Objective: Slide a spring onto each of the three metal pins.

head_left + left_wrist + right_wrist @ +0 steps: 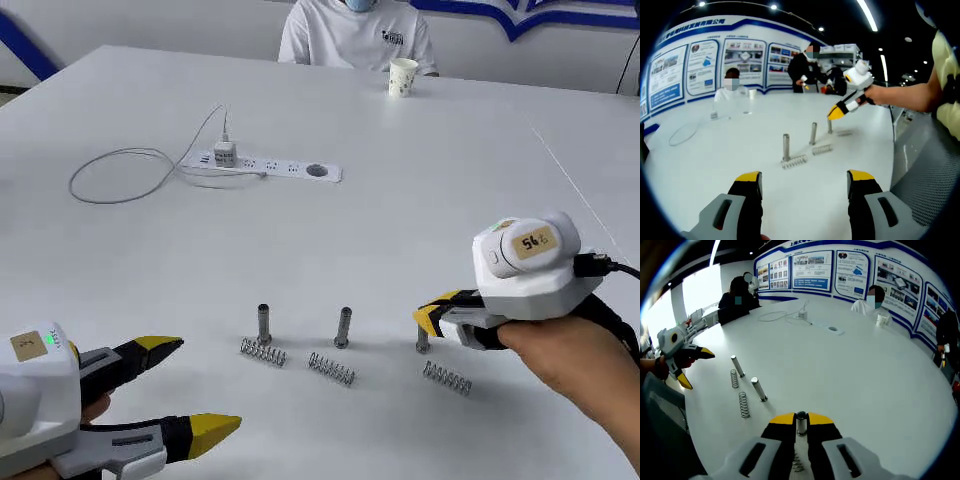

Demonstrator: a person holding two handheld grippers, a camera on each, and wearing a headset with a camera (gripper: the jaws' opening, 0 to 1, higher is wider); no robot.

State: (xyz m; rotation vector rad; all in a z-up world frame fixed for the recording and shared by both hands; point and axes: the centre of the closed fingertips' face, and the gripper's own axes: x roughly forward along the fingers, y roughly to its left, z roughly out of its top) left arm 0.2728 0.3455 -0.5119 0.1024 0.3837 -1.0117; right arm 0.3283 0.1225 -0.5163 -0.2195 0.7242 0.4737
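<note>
Three metal pins stand upright in a row on the white table: left pin (263,323), middle pin (343,327), right pin (422,340). In front of each lies a loose spring (263,352), (331,369), (446,378). My right gripper (428,318) is at the right pin; in the right gripper view its yellow-tipped jaws (801,420) are shut around that pin (801,424), with a spring (797,462) lying just below. My left gripper (195,385) is held open at the near left, short of the left pin (786,146), with nothing between its jaws (805,177).
A white power strip (265,166) with a charger and looped cable lies at mid-table. A paper cup (402,77) stands at the far edge in front of a seated person (355,30). Other people stand beyond the table.
</note>
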